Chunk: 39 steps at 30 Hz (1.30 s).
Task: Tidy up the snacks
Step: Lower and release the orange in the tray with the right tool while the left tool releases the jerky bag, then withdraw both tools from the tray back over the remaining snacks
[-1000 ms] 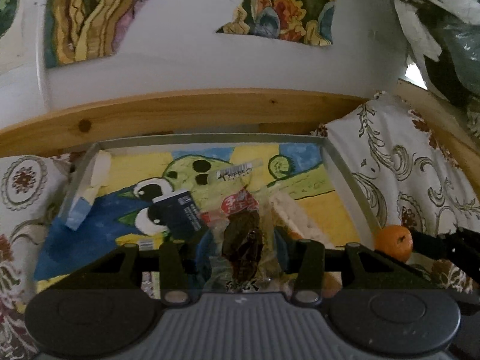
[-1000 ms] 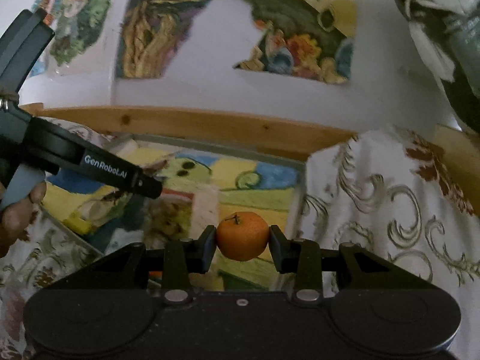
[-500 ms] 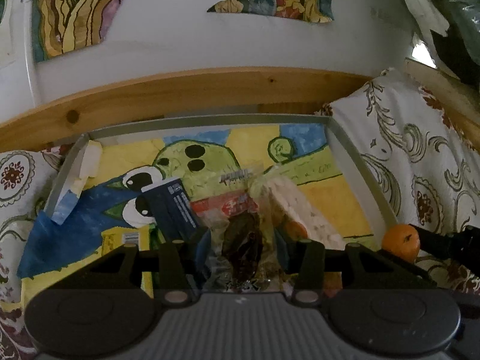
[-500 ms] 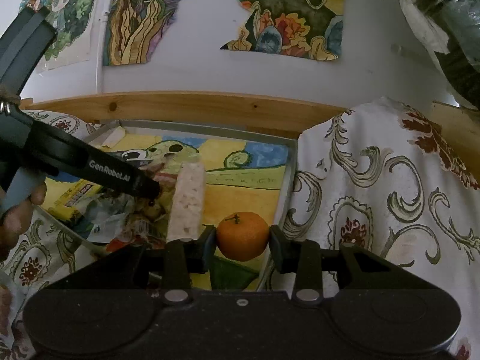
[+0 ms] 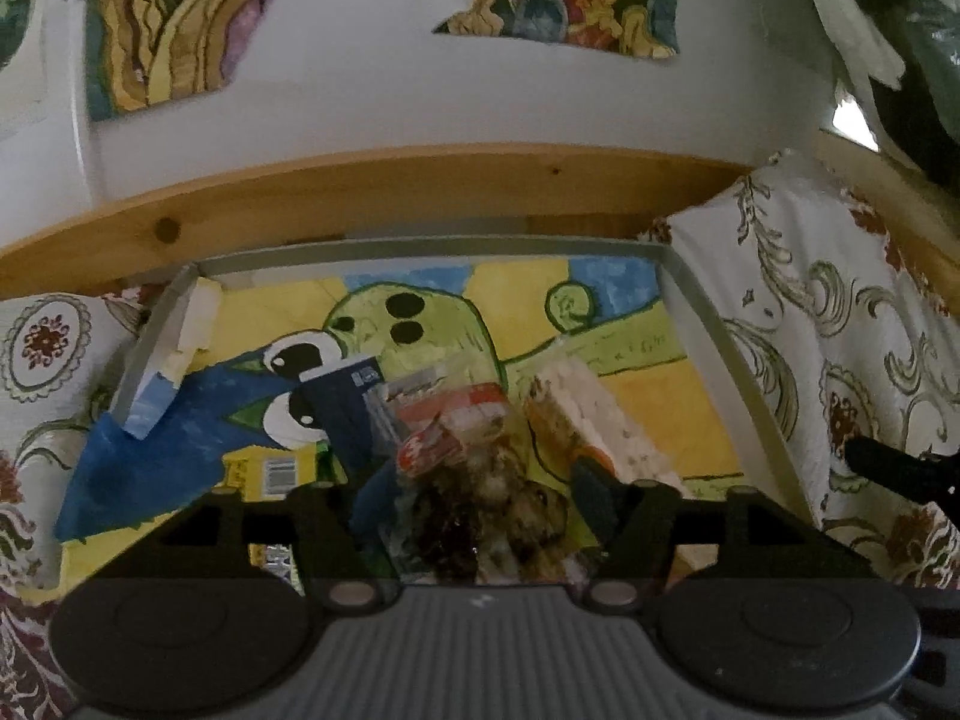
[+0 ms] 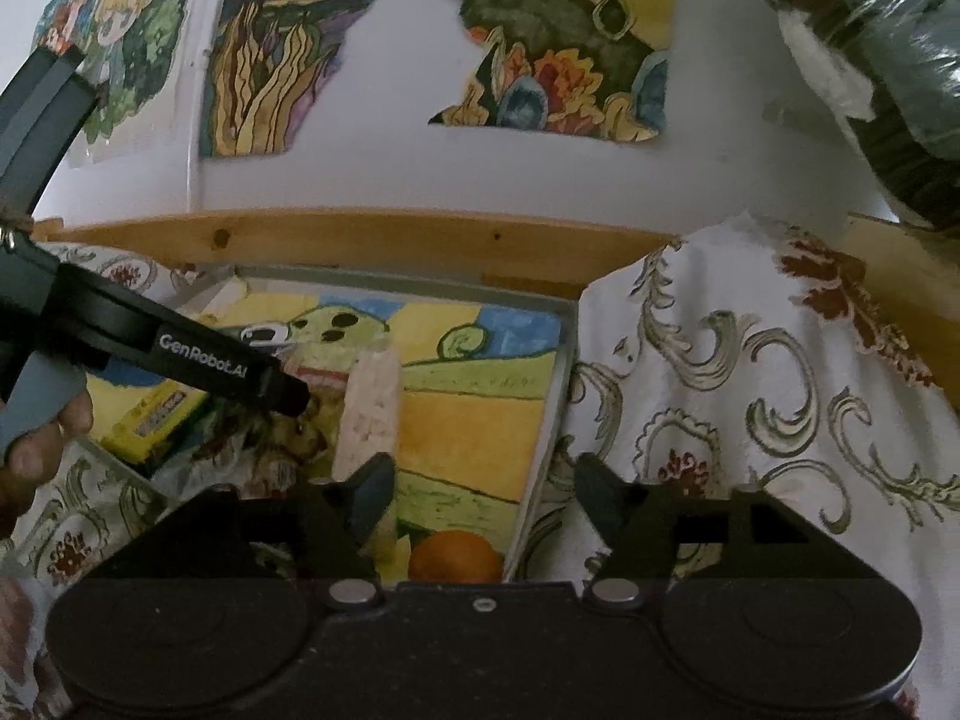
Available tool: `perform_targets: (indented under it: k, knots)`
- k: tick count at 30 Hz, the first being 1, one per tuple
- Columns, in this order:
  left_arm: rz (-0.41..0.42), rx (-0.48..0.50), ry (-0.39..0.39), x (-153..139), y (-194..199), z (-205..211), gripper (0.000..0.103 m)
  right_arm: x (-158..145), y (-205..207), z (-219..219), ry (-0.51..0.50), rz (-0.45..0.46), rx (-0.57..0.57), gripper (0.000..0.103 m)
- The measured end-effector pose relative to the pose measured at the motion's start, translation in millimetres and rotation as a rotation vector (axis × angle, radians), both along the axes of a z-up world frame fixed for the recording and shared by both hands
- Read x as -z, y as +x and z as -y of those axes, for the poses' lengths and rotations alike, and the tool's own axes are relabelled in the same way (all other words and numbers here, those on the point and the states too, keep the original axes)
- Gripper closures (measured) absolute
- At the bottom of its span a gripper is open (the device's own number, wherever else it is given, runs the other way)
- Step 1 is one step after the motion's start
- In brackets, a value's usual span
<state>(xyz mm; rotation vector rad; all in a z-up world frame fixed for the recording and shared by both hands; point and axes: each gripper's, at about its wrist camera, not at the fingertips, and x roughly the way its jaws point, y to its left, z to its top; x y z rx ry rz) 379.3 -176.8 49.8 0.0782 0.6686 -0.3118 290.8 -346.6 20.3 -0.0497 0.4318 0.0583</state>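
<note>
Up front, left wrist view: left tool (image 5: 477,495) has its jaws spread wide either side of a clear snack bag (image 5: 474,480) with dark, lumpy contents and a red-and-white label, text blurred, unreadable. Contact between pads and bag can't be confirmed. Bag sits in the metal tray (image 5: 708,324), near its front edge. Tray is lined with a painted sheet (image 5: 420,324): green creature with black spots, blue and yellow fields. Left of the bag is a dark navy packet (image 5: 345,405) with small white print, not legible, then a yellow box (image 5: 270,471) showing a barcode. Right of the bag lies a pale rice-cracker bar (image 5: 591,408) in clear wrap. Tray rests on a white cloth with scroll and floral print (image 5: 840,348); behind it a pine board (image 5: 372,192) and a white wall with torn painted paper (image 5: 168,18).

Right wrist view: right tool (image 6: 483,495) is spread wide, nothing between the pads. A mandarin (image 6: 456,558) lies in the tray's near right corner, just inside the rim (image 6: 555,396), below and apart from the pads. Left tool's arm crosses from the left, white lettering reads "GenRobot.AI" (image 6: 203,354); its tip is down on the snack bag. A hand (image 6: 42,438) grips its grey handle. Rice-cracker bar and yellow box show here too, box label blurred. Same printed cloth to the right.
</note>
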Motion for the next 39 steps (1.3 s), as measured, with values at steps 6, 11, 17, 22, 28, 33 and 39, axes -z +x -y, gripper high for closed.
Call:
perform_targets:
  k: [6, 11, 17, 22, 28, 33, 39]
  knots:
    - [0.045, -0.036, -0.032, -13.8, -12.7, -14.4, 0.014, -15.5, -11.5, -2.7, 0.006, 0.04, 0.007, 0.017]
    - [0.087, -0.089, -0.067, -28.8, -26.9, -32.0, 0.004, -34.4, -26.0, -5.0, 0.02, 0.077, 0.014, 0.008]
    - [0.14, -0.119, -0.073, -43.9, -50.7, -48.5, 0.0, -58.9, -50.1, -10.8, 0.043, 0.101, 0.008, 0.001]
    - [0.183, -0.134, -0.09, -51.4, -80.1, -63.6, 0.0, -78.9, -76.6, -19.6, 0.043, 0.128, 0.006, 0.001]
    - [0.235, -0.138, -0.087, -59.4, -120.4, -80.7, 0.0, -93.5, -112.6, -33.3, 0.026, 0.153, -0.006, 0.001]
    - [0.249, -0.145, -0.087, -61.7, -152.6, -96.3, 0.0, -98.6, -144.0, -45.1, 0.034, 0.167, -0.021, 0.001]
    - [0.266, -0.138, -0.065, -55.4, -188.2, -112.4, 0.0, -98.2, -175.3, -60.2, 0.032, 0.171, -0.034, 0.001]
